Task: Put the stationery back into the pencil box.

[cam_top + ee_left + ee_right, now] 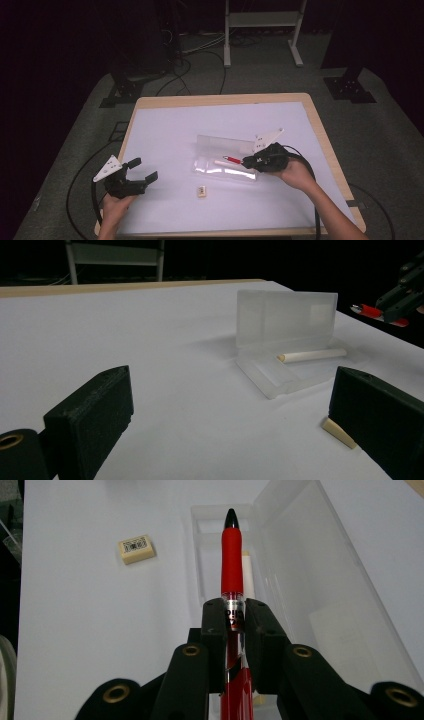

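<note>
The red pen (232, 555) runs straight out along the right tool (234, 614), its long axis in line with the jaws and its black tip pointing away from the hand, over the open clear case (300, 555). In the high view the pen (232, 160) points left, toward the middle of the counter (165, 125), held above the case's tray. The right tool's (250, 161) jaws are clamped on the pen's barrel just behind the red grip section — the rest of the barrel passes back between the jaws toward the hand.

The case (225, 157) lies open with its lid standing upright at the far side. One white stick (312, 355) (a pen or pencil, I cannot tell which) lies inside the tray, roughly parallel to the red pen and just below it. One small eraser (202, 191) with a printed label lies on the counter in front of the case, apart from it.

The left tool (141, 170) rests near the counter's front left — its jaws stand wide apart with nothing between them, well apart from the case.

Count: two tools, one red pen, one white stick, one eraser, one case.
</note>
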